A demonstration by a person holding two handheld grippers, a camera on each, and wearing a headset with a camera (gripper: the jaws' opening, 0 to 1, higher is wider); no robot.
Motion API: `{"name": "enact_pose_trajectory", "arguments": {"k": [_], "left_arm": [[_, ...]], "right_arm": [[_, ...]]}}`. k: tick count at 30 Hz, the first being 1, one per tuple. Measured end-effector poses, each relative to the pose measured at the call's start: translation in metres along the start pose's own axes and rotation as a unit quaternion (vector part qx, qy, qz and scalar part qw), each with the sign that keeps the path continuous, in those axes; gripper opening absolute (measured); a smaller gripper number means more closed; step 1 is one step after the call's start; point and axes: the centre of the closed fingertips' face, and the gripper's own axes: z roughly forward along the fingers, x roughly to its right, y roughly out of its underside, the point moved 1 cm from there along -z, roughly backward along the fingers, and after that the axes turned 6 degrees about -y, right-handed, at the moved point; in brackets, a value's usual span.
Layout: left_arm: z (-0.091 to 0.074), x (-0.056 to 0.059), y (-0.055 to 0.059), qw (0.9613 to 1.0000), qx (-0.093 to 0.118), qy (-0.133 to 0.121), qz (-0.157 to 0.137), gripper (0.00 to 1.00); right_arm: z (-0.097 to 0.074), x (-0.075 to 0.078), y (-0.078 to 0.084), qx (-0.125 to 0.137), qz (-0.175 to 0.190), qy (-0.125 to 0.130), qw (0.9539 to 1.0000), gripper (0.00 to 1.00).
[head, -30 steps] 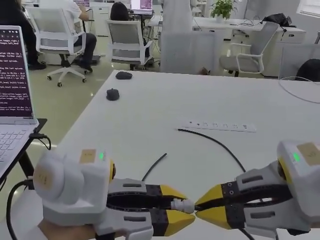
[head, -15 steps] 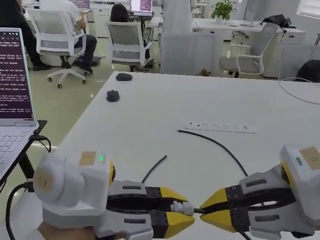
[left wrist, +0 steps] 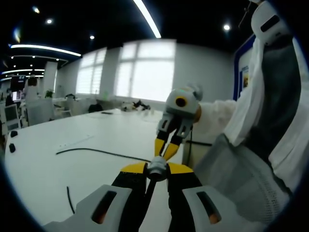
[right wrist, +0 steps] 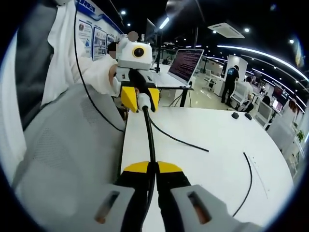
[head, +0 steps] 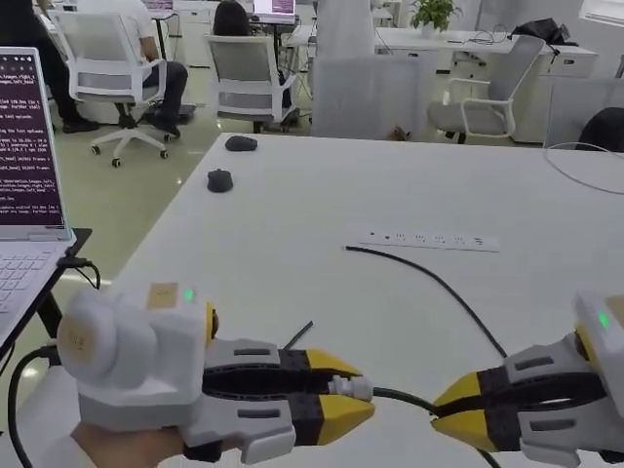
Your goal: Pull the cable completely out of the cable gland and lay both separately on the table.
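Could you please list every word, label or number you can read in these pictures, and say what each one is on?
No text here can be read with confidence.
Laptop screen: lines of terminal text, too small to read.
Tan sticker on the left gripper: blurred.
Power strip: markings too small to read.
Wall posters: blurred.
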Motion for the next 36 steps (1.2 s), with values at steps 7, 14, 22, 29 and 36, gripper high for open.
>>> {"name": "enact_pose_trajectory", "arguments": {"k": [7,14,22,29,36], "left_arm": [[-0.001,-0.002,-0.003,1.0000,0.008,-0.004,-0.003,0.16],[0.000,-0.001,-0.002,1.0000,0.005,-0.001,0.000,0.16],[-0.001,-0.003,-0.001,1.0000,0.005,-0.004,-0.001,0.16],[-0.002,-0.004,-0.002,0.9999,0.007,-0.006,-0.006,0.16],[0.000,-0.001,0.001,1.0000,0.000,0.002,-0.005,0.16]], "right_arm": [[-0.006,0.004,0.034,-0.032,0.037,0.013,0.9987,0.03],[-0.008,0.004,0.045,-0.037,0.056,0.018,0.9976,0.03],[-0.006,0.006,0.043,-0.046,0.051,0.016,0.9975,0.03],[-0.010,0.013,0.024,-0.033,0.039,0.028,0.9983,0.15],[0.000,0.005,-0.031,0.043,0.013,0.011,0.9989,0.24]]}}
